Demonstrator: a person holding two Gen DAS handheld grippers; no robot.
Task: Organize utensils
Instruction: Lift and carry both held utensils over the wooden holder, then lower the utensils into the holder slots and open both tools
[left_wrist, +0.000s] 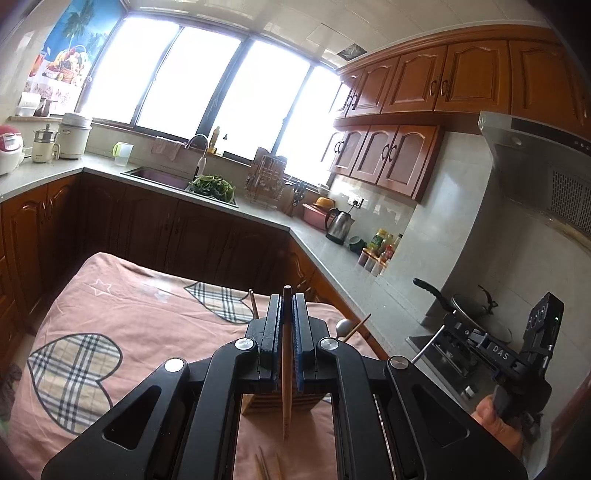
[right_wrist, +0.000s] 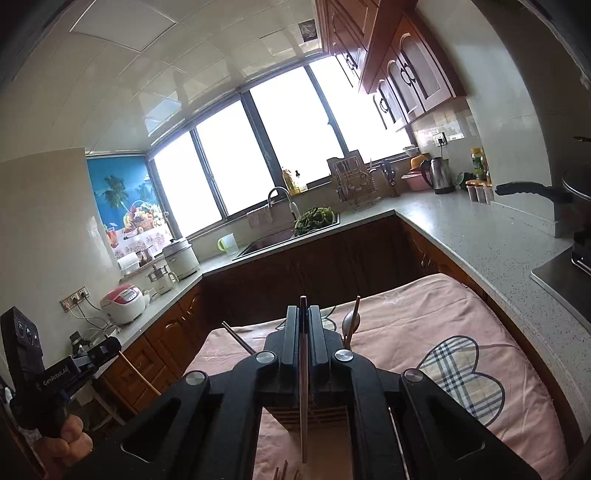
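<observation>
My left gripper (left_wrist: 286, 299) is shut on a light wooden chopstick (left_wrist: 286, 387) that stands upright between its pads. Behind it a slatted wooden utensil holder (left_wrist: 258, 404) stands on the pink cloth (left_wrist: 129, 302), with a metal spoon (left_wrist: 343, 326) and chopstick ends sticking out. My right gripper (right_wrist: 303, 308) is shut on a dark, thin chopstick (right_wrist: 303, 406), also upright, above the same holder (right_wrist: 325, 413) and beside the spoon (right_wrist: 349, 321). Loose chopsticks (left_wrist: 264, 465) lie on the cloth below. Each gripper appears in the other's view, held in a hand (left_wrist: 495, 417).
The cloth-covered table (right_wrist: 424, 314) stands inside an L-shaped kitchen counter (right_wrist: 480, 236). On the counter are a kettle (left_wrist: 338, 225), condiment bottles (left_wrist: 384, 247), a sink (left_wrist: 159, 177) with greens and a rice cooker (right_wrist: 123, 302). A pan (left_wrist: 476, 306) sits on the stove at right.
</observation>
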